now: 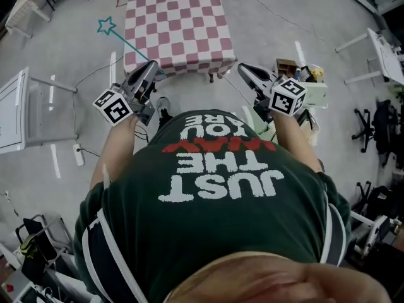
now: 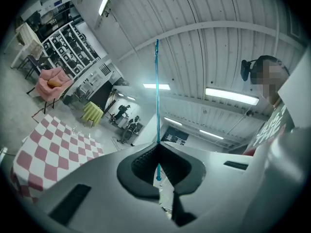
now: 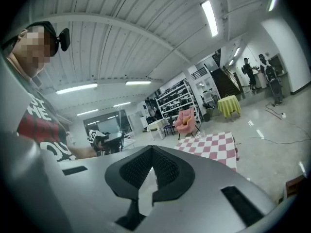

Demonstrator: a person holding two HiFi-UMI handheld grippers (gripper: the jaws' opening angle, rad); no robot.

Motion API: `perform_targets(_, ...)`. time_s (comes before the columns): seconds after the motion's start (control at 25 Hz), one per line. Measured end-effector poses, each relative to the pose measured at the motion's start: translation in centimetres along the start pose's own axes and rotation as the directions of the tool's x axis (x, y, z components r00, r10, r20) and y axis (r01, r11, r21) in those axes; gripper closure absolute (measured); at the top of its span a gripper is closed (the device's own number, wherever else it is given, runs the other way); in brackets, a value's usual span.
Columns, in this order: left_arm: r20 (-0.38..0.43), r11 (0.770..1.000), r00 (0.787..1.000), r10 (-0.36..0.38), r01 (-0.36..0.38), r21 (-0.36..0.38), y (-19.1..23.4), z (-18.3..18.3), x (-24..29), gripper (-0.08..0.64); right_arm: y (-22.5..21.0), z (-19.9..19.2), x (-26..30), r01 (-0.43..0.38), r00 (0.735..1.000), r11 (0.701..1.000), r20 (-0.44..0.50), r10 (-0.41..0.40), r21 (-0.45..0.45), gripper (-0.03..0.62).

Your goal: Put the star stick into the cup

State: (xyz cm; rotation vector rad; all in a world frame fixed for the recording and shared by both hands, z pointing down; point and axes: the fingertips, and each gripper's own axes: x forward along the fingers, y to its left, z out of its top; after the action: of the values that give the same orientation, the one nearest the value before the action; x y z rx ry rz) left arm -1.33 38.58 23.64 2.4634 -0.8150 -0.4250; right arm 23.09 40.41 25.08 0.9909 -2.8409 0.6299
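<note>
Nearest me, the person's green shirt [image 1: 221, 182] reads "JUST THE WAY YOU ARE", upside down in the head view. Just beyond it, my left claw [image 1: 153, 64] is clamped shut on the low end of the teal star stick [image 1: 129, 43]. Its long axis runs straight on from the claw tips, away and leftward, ending in a star outline over the floor [image 1: 76, 49]. My right claw [image 1: 242, 69] is closed with nothing between its jaws. Farther off stands the pink-and-white checked tabletop [image 1: 177, 27], ahead of both claws. I can make out no cup for certain. I judge the left claw, carrying the stick, must reach forward towards that tabletop.
</note>
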Motion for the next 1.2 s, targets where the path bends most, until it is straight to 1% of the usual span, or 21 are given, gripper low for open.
perform_targets(0.24,-0.04,0.998,0.997,-0.06,0.06,-0.003,10.8,6.3,3.1,0.551,-3.7,4.7,11.4,0.042,0.999,0.999,0.034,-0.042,0.008,0.558)
perform_targets(0.36,-0.05,0.994,0.993,-0.104,0.105,0.022,15.8,10.1,4.3,0.551,-4.7,7.6,17.1,0.048,0.998,0.999,0.044,-0.047,-0.001,0.558)
perform_targets(0.48,-0.062,0.994,0.992,-0.111,0.113,0.015,19.9,13.6,5.4,0.551,-5.7,10.3,21.9,0.057,0.997,0.998,0.055,-0.056,-0.013,0.558)
perform_targets(0.6,-0.064,0.993,0.991,-0.118,0.119,0.009,23.8,16.0,6.2,0.551,-6.9,12.5,25.8,0.064,0.996,0.998,0.057,-0.063,-0.027,0.558)
perform_targets(0.76,-0.072,0.99,0.988,-0.139,0.14,0.011,28.0,18.0,7.0,0.551,-8.8,14.3,30.0,0.085,0.995,0.996,0.056,-0.083,-0.023,0.558)
perform_targets(0.96,-0.082,0.992,0.989,-0.125,0.125,-0.015,32.3,19.7,7.8,0.551,-10.7,15.5,33.9,0.096,0.995,0.995,0.037,-0.095,-0.016,0.558)
perform_targets(1.08,-0.084,0.991,0.988,-0.131,0.131,-0.016,34.4,20.1,8.7,0.551,-12.4,15.7,35.5,0.098,0.995,0.995,0.022,-0.098,-0.006,0.558)
perform_targets(1.2,-0.09,0.994,0.991,-0.104,0.1,-0.043,35.5,20.4,9.8,0.551,-13.7,15.7,36.6,0.093,0.996,0.996,0.007,-0.093,0.003,0.558)
